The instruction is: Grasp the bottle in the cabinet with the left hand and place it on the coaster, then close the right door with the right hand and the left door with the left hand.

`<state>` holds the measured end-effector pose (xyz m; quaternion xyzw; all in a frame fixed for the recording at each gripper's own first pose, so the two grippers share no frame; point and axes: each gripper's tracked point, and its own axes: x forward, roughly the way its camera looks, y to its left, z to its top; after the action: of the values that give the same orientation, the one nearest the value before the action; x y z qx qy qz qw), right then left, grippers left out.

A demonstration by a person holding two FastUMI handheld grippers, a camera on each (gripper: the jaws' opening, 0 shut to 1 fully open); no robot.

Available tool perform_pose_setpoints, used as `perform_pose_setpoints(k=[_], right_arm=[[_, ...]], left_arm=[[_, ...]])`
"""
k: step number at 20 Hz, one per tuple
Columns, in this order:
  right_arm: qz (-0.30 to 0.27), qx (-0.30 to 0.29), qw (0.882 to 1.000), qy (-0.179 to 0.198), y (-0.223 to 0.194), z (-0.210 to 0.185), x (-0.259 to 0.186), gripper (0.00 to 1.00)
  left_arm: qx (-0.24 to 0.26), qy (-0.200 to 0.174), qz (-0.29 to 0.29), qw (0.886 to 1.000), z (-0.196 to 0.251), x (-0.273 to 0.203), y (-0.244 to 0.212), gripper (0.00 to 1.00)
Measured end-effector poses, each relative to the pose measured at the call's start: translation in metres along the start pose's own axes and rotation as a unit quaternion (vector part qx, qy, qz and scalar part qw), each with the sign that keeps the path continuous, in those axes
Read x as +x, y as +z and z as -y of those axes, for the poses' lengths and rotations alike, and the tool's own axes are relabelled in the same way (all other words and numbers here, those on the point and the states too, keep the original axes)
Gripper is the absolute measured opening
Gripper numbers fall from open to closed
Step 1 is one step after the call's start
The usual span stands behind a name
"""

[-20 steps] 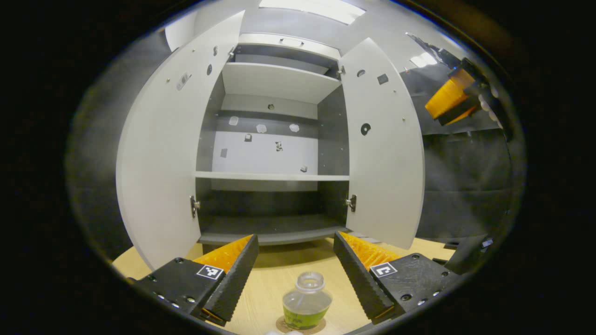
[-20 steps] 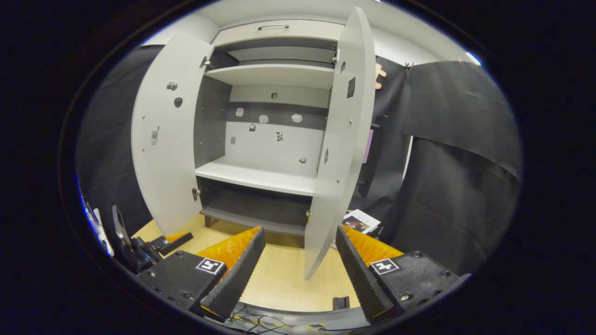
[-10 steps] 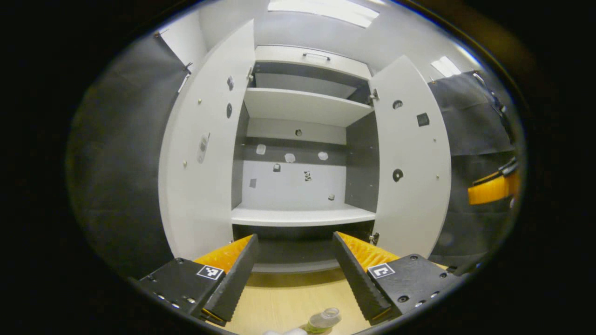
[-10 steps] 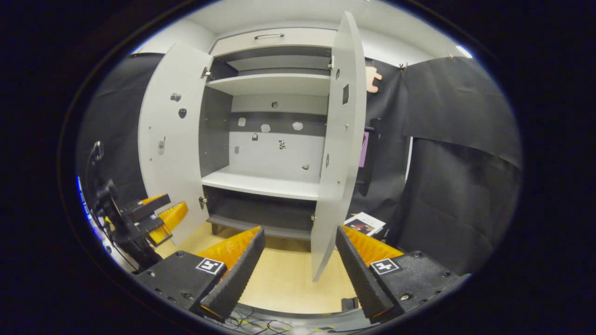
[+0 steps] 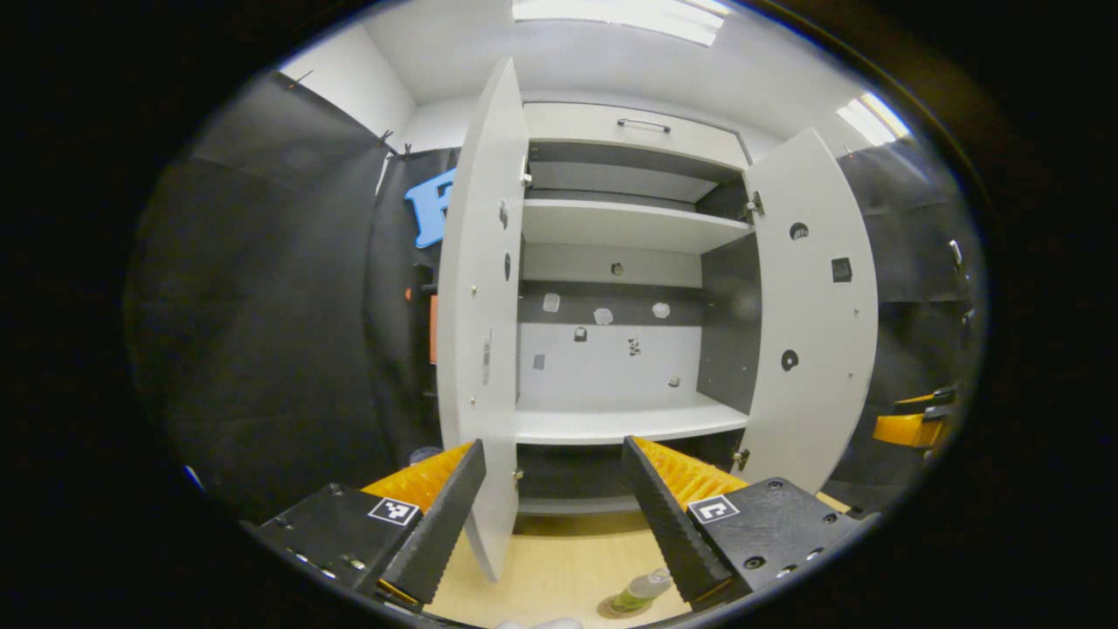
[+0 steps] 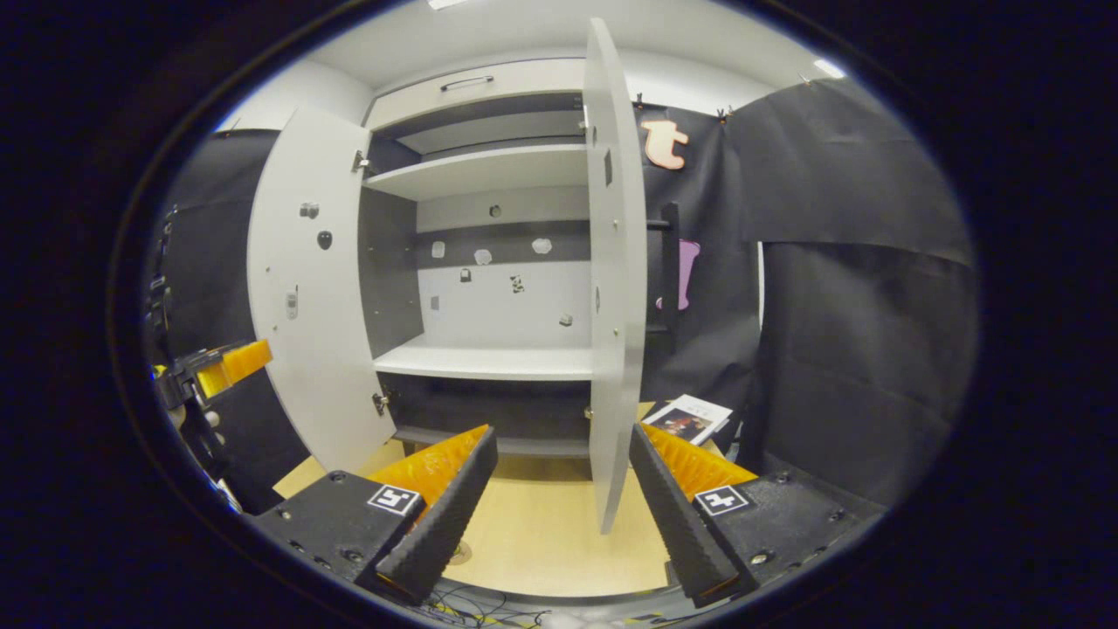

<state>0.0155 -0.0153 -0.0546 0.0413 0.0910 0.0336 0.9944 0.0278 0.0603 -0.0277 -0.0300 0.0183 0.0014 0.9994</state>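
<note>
Standing open cabinet (image 5: 629,349), bottle (image 5: 640,590) on coaster (image 5: 618,609)

Right gripper (image 6: 555,511): jaws apart, nothing between them, facing the cabinet (image 6: 489,175). Both doors open. Right door (image 6: 616,288) seen nearly edge-on, its lower corner just above the gap between the fingers. Left door (image 6: 306,288) swung wide. Left gripper (image 6: 229,365) near the left door. Booklet (image 6: 687,418) on the table (image 6: 541,533), right of the door.

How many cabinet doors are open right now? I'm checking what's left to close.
2. The left door stands swung out edge-on in the left gripper view; the right door stands swung out edge-on in the right gripper view. Neither is closed.
</note>
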Motion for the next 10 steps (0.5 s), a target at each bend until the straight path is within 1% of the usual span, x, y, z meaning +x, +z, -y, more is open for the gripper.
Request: perform_pose_setpoints(k=[3,4,5,6,7,8,9,10], right_arm=[[0.013,0.015,1.0,-0.022,0.014,0.041,0.007,0.99],[0.017,0.014,0.999,-0.031,0.022,0.058,0.011,1.0],[0.02,0.011,0.999,-0.041,0.03,0.079,0.015,0.99],[0.023,0.008,0.999,-0.048,0.04,0.097,0.021,0.99],[0.028,0.009,0.998,-0.052,0.052,0.112,0.027,0.99],[0.035,0.011,0.998,-0.051,0.065,0.124,0.033,0.99],[0.042,0.011,0.998,-0.05,0.078,0.136,0.042,0.99],[0.046,0.01,0.998,-0.044,0.089,0.144,0.052,0.99]], left_arm=[[0.011,0.02,-0.018,1.0,0.0,-0.011,-0.011,1.0],[0.012,0.022,-0.02,0.999,0.004,-0.013,-0.011,0.96],[0.011,0.024,-0.021,0.999,0.01,-0.014,-0.011,0.96],[0.009,0.025,-0.022,0.999,0.017,-0.014,-0.01,1.0],[0.003,0.023,-0.02,1.0,0.025,-0.014,-0.009,0.96],[-0.004,0.017,-0.015,1.0,0.036,-0.012,-0.005,1.0],[-0.009,0.014,-0.011,1.0,0.046,-0.011,-0.002,1.0],[-0.01,0.017,-0.009,1.0,0.053,-0.01,0.001,0.96]])
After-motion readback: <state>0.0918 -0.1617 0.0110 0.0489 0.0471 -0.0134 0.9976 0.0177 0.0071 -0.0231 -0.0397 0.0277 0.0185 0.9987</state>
